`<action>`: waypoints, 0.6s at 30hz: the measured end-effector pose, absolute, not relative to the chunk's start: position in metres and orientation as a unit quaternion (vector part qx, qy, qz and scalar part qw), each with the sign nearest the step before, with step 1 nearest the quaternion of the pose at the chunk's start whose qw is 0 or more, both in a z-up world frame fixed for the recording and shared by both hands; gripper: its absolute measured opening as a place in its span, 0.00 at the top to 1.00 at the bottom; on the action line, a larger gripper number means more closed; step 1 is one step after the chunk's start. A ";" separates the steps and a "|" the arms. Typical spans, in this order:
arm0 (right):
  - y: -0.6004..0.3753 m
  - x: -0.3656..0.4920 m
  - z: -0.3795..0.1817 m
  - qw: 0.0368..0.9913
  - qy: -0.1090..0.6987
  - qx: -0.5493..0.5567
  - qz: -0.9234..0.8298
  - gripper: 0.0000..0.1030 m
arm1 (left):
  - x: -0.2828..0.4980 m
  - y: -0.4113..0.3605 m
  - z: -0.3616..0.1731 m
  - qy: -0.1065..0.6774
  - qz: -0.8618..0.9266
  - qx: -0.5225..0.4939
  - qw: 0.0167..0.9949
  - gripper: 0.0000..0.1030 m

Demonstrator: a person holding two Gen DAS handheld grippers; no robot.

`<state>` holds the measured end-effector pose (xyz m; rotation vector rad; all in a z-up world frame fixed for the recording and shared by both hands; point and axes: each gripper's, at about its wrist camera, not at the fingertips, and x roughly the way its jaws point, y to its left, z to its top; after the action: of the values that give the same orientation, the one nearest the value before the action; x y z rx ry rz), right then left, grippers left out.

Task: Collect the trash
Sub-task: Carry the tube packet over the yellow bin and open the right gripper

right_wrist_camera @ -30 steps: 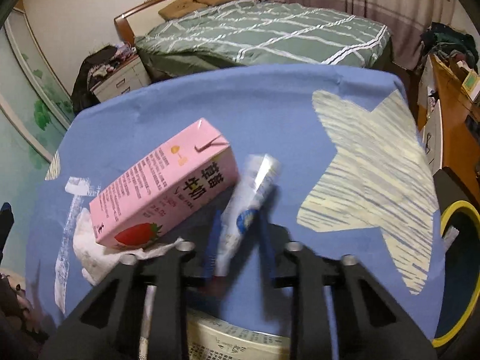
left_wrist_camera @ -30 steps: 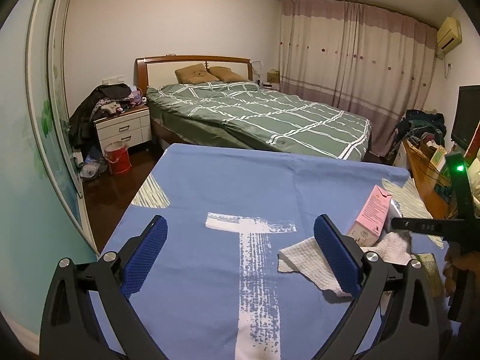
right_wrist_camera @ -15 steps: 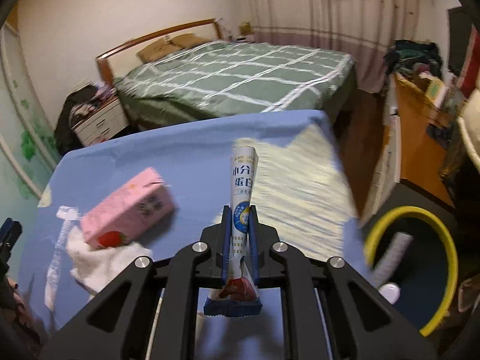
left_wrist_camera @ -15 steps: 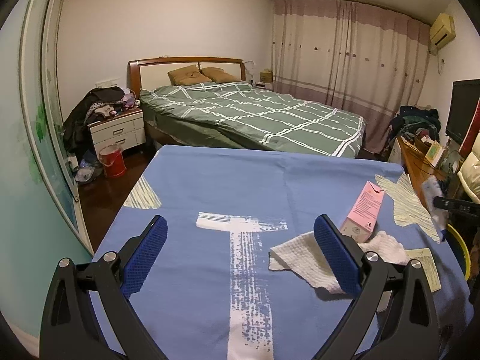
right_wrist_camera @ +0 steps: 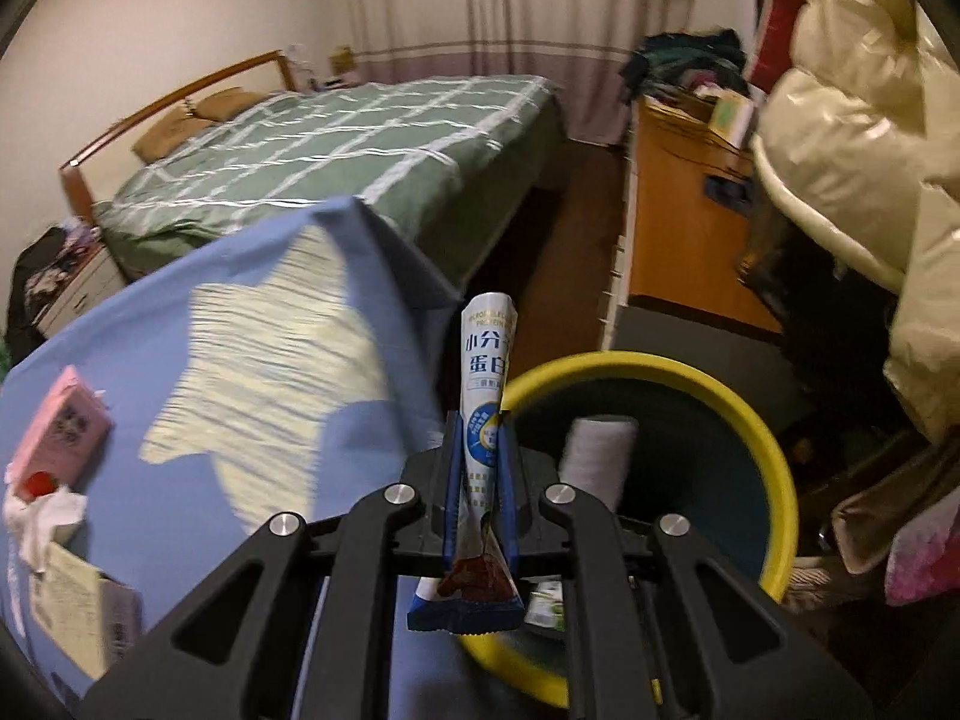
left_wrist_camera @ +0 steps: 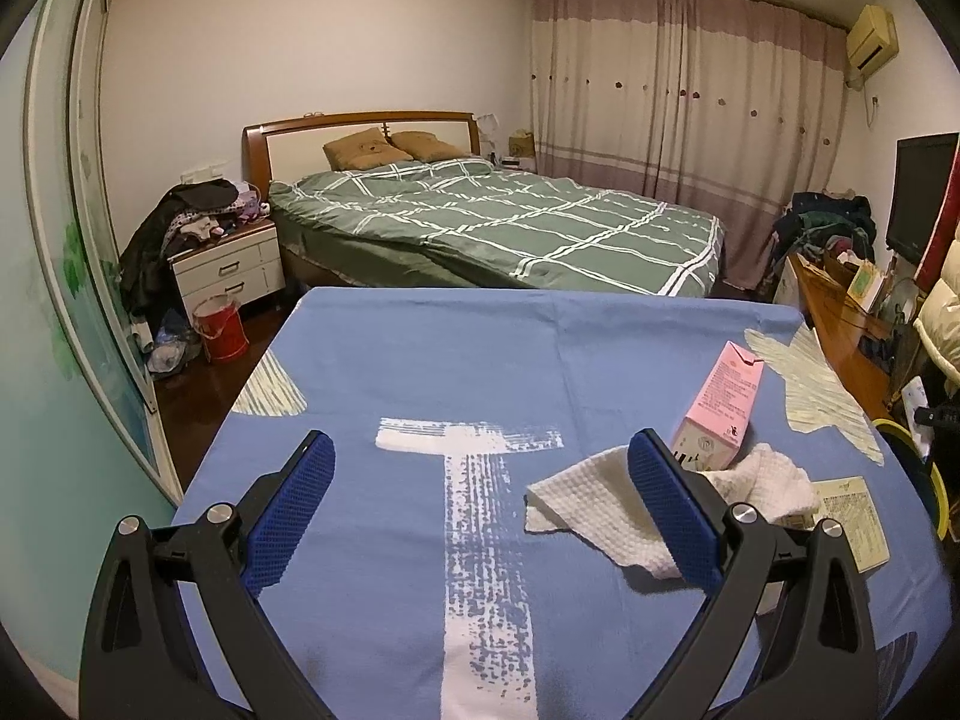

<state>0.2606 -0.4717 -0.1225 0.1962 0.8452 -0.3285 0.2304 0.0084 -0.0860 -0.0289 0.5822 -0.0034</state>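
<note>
One wrapper (right_wrist_camera: 487, 384) pinched in my right tongs (right_wrist_camera: 478, 426), jaws nearly closed on its lower half, its long axis running straight out along the fingers. The bin (right_wrist_camera: 774, 456), yellow-rimmed, sits just ahead and to the right of the tip, beside the table (right_wrist_camera: 252, 252) edge, so I'd say a short carry rightward puts the wrapper over the opening. My left tongs (left_wrist_camera: 480, 480) hang wide apart and empty above the cloth, with the pink carton (left_wrist_camera: 723, 402) and tissue (left_wrist_camera: 606, 498) near its right finger.
</note>
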 end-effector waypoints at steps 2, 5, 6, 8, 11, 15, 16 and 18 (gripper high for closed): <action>-0.481 0.257 -0.128 0.890 0.412 0.098 -0.169 0.88 | 0.231 0.008 -0.087 0.288 -0.002 -0.013 0.958 0.06; -0.493 0.252 -0.135 0.885 0.417 0.101 -0.181 0.88 | 0.231 0.007 -0.087 0.289 -0.003 -0.012 0.957 0.06; -0.496 0.251 -0.137 0.883 0.418 0.103 -0.184 0.87 | 0.231 0.007 -0.087 0.289 -0.003 -0.012 0.957 0.06; -0.501 0.249 -0.139 0.881 0.420 0.107 -0.190 0.87 | 0.231 0.007 -0.087 0.289 -0.003 -0.012 0.957 0.06; -0.503 0.247 -0.139 0.881 0.417 0.111 -0.194 0.82 | 0.231 0.006 -0.087 0.288 -0.005 -0.012 0.958 0.06; -0.502 0.244 -0.139 0.884 0.408 0.113 -0.197 0.68 | 0.231 0.005 -0.087 0.289 -0.008 -0.010 0.957 0.06; -0.500 0.245 -0.139 0.885 0.407 0.114 -0.198 0.67 | 0.231 0.004 -0.087 0.290 -0.013 -0.012 0.957 0.06; -0.498 0.243 -0.138 0.887 0.401 0.120 -0.195 0.67 | 0.233 0.000 -0.087 0.298 -0.032 -0.019 0.954 0.06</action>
<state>0.2426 -0.4981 -0.1377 0.2495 0.8341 -0.4047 0.2326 0.0005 -0.0870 -0.0377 0.6044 -0.0643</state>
